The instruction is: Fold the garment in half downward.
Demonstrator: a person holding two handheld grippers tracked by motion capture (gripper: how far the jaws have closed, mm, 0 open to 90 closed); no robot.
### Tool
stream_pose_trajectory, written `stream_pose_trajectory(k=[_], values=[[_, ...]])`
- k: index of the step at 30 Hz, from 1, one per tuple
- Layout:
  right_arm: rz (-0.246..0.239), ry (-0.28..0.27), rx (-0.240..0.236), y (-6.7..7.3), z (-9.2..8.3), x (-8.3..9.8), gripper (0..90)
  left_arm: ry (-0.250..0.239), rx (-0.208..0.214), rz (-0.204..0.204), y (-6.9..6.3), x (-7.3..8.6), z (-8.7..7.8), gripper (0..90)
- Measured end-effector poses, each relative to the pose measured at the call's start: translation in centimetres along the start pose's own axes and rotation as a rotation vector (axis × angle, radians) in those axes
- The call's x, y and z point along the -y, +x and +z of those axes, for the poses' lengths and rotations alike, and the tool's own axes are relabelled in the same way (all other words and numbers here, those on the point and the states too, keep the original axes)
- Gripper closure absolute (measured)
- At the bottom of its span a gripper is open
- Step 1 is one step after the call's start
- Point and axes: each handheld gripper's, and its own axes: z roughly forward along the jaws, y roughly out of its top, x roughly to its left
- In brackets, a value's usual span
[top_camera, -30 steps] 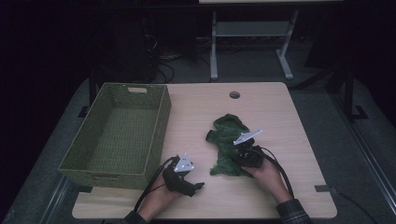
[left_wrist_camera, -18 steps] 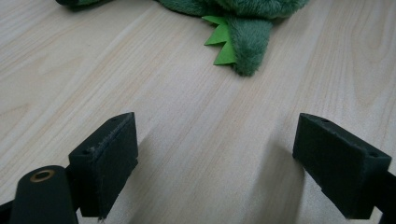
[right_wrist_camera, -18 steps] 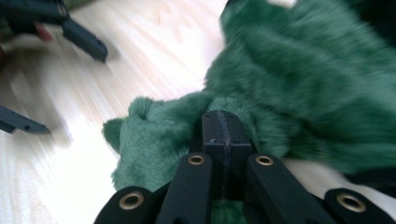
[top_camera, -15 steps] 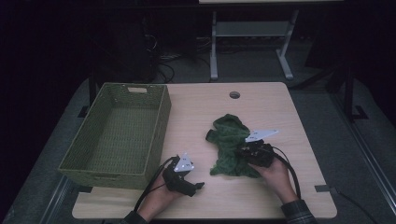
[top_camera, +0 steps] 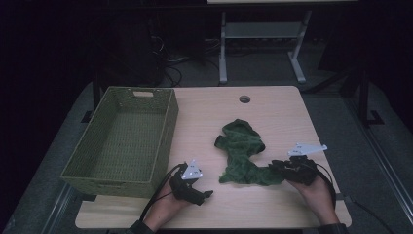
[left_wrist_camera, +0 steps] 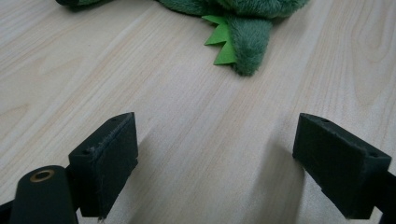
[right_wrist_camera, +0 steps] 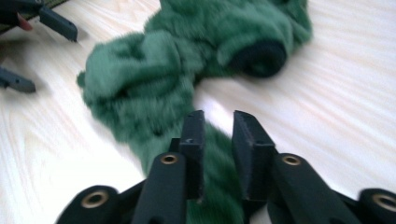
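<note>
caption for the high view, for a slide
Right gripper at the green plush toy's tail end, left gripper idle beside the wicker basket.

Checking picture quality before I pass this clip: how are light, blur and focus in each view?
High view: dim, dark surround, lit table. Left gripper view: sharp, bright, soft shadows by the pads. Right gripper view: plush motion-blurred, glare on wood.

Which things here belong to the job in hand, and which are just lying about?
In the job: green plush toy, its tail end between the jaws of the right gripper, which have just been opening; left gripper, open over bare wood.

Lying about: green woven basket; metal stand behind the table.
</note>
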Motion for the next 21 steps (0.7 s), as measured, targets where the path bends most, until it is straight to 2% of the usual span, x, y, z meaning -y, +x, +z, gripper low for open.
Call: stream_pose_trajectory(k=[3, 10, 13, 14, 21], values=[[0.013, 0.011, 0.018, -0.5, -1.0, 1.2, 69.7, 0.0, 0.0, 0.0, 0.0, 0.0, 0.0, 13.4], [0.052, 0.033, 0.016, -1.1, -2.6, 3.8, 65.4, 0.0, 0.0, 0.0, 0.0, 0.0, 0.0, 13.4], [0.043, 0.055, 0.012, -1.0, -2.6, 4.7, 65.1, 0.0, 0.0, 0.0, 0.0, 0.0, 0.0, 13.4], [0.054, 0.061, 0.007, -0.9, -2.4, 4.8, 65.1, 0.0, -0.001, 0.0, 0.0, 0.0, 0.0, 13.4], [0.039, 0.076, -0.016, -1.1, -1.4, 4.5, 65.8, 0.001, -0.001, 0.0, 0.0, 0.0, 0.0, 13.4]])
